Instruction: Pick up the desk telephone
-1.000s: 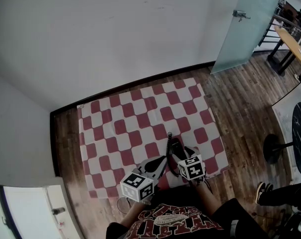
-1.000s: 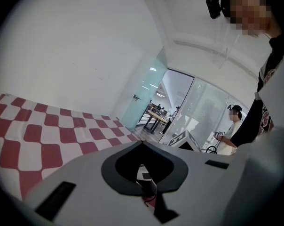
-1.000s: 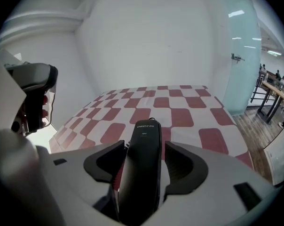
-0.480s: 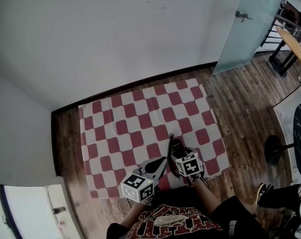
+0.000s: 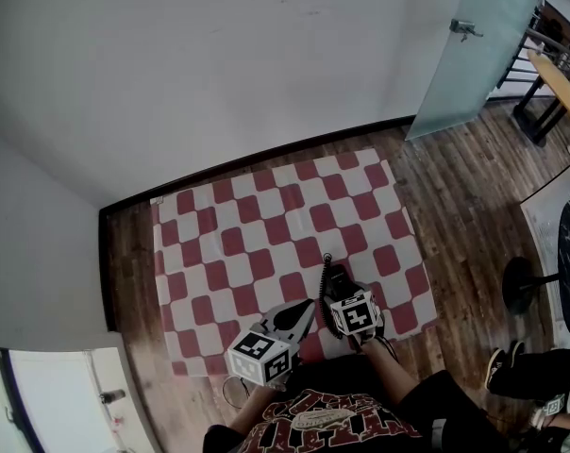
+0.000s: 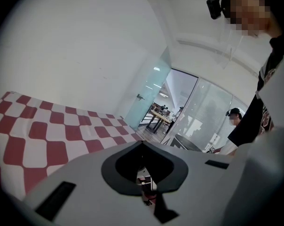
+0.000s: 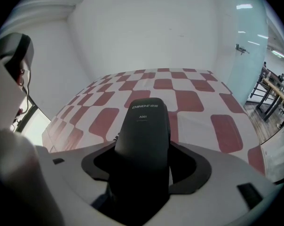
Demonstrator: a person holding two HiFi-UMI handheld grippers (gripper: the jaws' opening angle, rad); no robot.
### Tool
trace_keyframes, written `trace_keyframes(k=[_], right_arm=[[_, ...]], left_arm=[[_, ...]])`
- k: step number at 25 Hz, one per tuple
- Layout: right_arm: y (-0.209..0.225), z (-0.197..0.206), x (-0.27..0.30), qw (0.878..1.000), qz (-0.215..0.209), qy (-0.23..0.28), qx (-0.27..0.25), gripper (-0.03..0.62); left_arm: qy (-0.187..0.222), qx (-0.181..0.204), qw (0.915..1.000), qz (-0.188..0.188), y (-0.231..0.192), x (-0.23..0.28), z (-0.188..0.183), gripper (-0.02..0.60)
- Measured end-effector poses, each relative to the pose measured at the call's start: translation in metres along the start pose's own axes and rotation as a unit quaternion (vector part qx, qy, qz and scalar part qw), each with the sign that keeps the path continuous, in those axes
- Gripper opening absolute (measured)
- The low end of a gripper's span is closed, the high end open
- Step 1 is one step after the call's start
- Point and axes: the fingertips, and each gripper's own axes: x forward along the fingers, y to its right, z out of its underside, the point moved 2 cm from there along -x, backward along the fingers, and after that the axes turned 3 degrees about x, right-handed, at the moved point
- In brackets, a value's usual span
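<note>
The black desk telephone (image 5: 333, 277) lies on the red-and-white checked cloth (image 5: 266, 225) near its front edge, its coiled cord (image 5: 325, 263) running away from me. My right gripper (image 5: 341, 291) hangs over it, pointing steeply down. In the right gripper view the handset (image 7: 144, 119) lies lengthwise between the jaws of the right gripper (image 7: 143, 146); they have just been opening and stand wide, with dark gaps on both sides. My left gripper (image 5: 307, 307) hovers just left of the phone, jaws together and empty, and the left gripper (image 6: 142, 145) looks across the cloth.
A white wall with a dark skirting runs behind the cloth. A frosted glass door (image 5: 460, 55) stands at the back right. On the wooden floor to the right are a round black stand (image 5: 523, 286) and another person's shoe (image 5: 499, 361).
My right gripper has sunk closer onto the telephone and shifted slightly left in the head view. The left gripper has hardly moved.
</note>
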Motion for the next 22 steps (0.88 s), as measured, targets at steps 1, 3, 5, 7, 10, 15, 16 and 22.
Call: trace_keyframes(k=[1, 3, 5, 7, 10, 15, 16, 22], right_arm=[[0.0003, 0.0002, 0.0001, 1.000, -0.001, 0.003, 0.000, 0.304], [0.0004, 0.0004, -0.0001, 1.000, -0.003, 0.008, 0.000, 0.305], [0.0004, 0.0006, -0.0003, 1.000, -0.005, 0.014, 0.001, 0.304], [0.0008, 0.0002, -0.0003, 1.000, -0.004, 0.018, 0.001, 0.304], [0.0011, -0.0003, -0.0002, 1.000, -0.002, 0.022, -0.005, 0.304], [0.0019, -0.0005, -0.0026, 1.000, -0.002, 0.024, 0.001, 0.304], [0.0021, -0.0007, -0.0026, 1.000, -0.003, 0.024, 0.002, 0.304], [0.0028, -0.0011, -0.0019, 1.000, -0.008, 0.024, 0.011, 0.302]], left_arm=[[-0.001, -0.001, 1.0000, 0.000, -0.0005, 0.0003, 0.0009, 0.000], [-0.003, -0.001, 1.0000, 0.001, -0.0007, 0.0008, 0.0026, 0.000], [-0.004, -0.001, 1.0000, 0.001, -0.0009, 0.0010, 0.0039, 0.000], [-0.004, -0.001, 1.0000, 0.001, -0.0012, 0.0019, 0.0045, 0.000], [-0.004, 0.001, 1.0000, 0.004, 0.0003, 0.0027, 0.0041, 0.000], [-0.006, 0.003, 1.0000, 0.006, 0.0023, -0.0006, 0.0050, 0.000], [-0.006, 0.003, 1.0000, 0.005, 0.0020, -0.0014, 0.0055, 0.000], [-0.010, 0.012, 0.9999, 0.003, 0.0008, -0.0067, 0.0058, 0.000]])
